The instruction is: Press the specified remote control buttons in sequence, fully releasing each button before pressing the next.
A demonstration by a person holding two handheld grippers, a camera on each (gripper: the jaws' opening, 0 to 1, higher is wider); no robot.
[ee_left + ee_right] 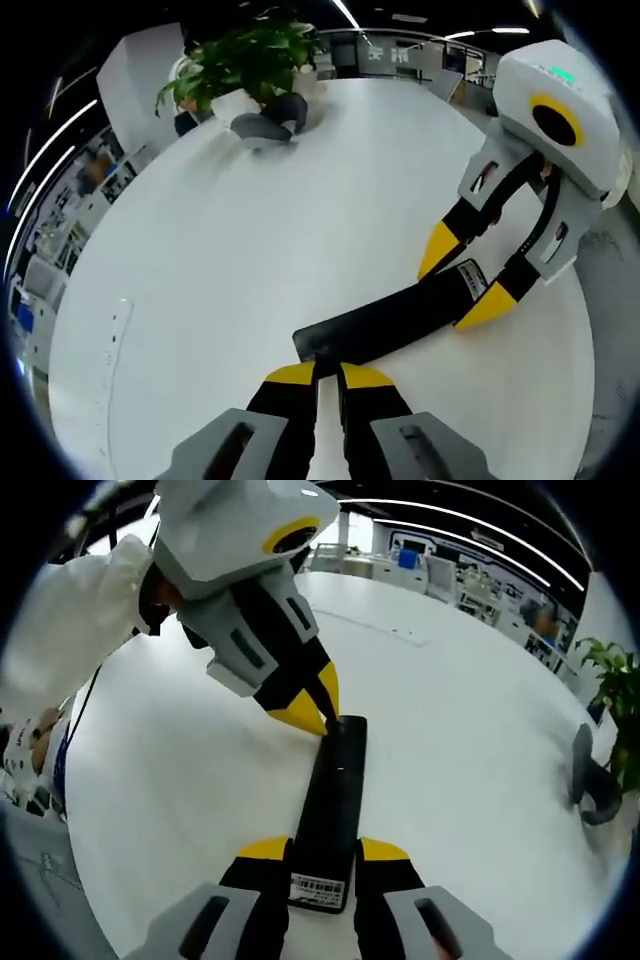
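The remote control (pixel 333 805) is black with a white barcode label; both grippers are grey and black with yellow tips; white table (pixel 250 250); green plant (pixel 250 55), upper left.

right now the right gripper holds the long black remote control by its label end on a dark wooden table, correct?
Not quite: the table is white, not dark wood, as the right gripper view shows. The right gripper does hold the long black remote control by its label end.

Sticker (pixel 318 888) on remote (pixel 333 795): white, with a barcode and small print, too small to read.
Signs on far wall: blurred, unreadable.
Other readable text: none.
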